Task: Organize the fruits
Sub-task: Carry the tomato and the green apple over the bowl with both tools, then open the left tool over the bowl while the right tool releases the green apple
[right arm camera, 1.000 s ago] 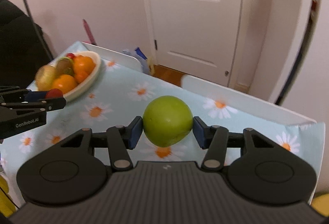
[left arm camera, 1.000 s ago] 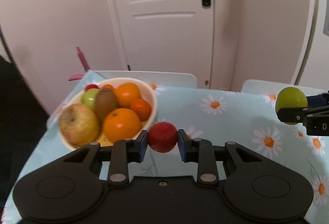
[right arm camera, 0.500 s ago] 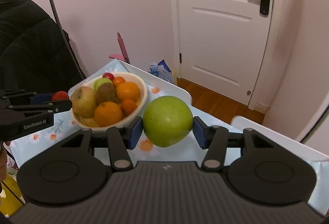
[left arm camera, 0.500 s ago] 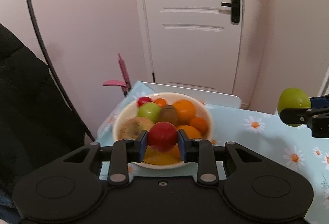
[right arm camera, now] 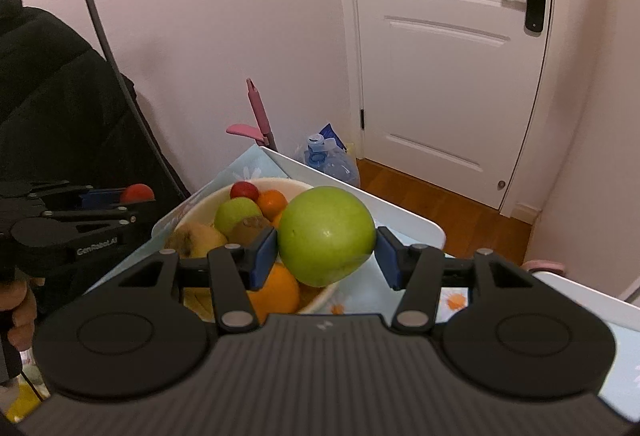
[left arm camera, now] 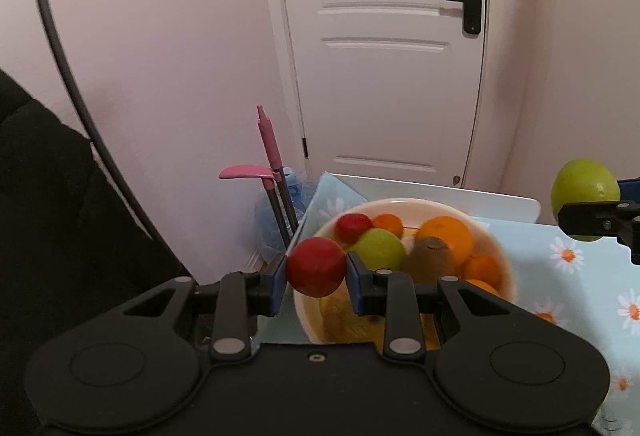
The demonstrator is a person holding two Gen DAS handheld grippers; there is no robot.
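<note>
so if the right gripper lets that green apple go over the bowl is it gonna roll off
Probably. The green apple is round and smooth, and the bowl is already heaped with fruit, so it could roll off. It looks firm, so the right gripper likely isn't denting it.

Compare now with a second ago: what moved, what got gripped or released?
Both hand-held grippers swung left across the daisy tablecloth toward the fruit bowl. The left hand-held gripper now sits at the bowl's left rim, the right hand-held gripper just in front of the bowl. Nothing was taken or let go: the left stays shut on the red fruit, the right on the green apple. The bowl's contents look unchanged.
</note>
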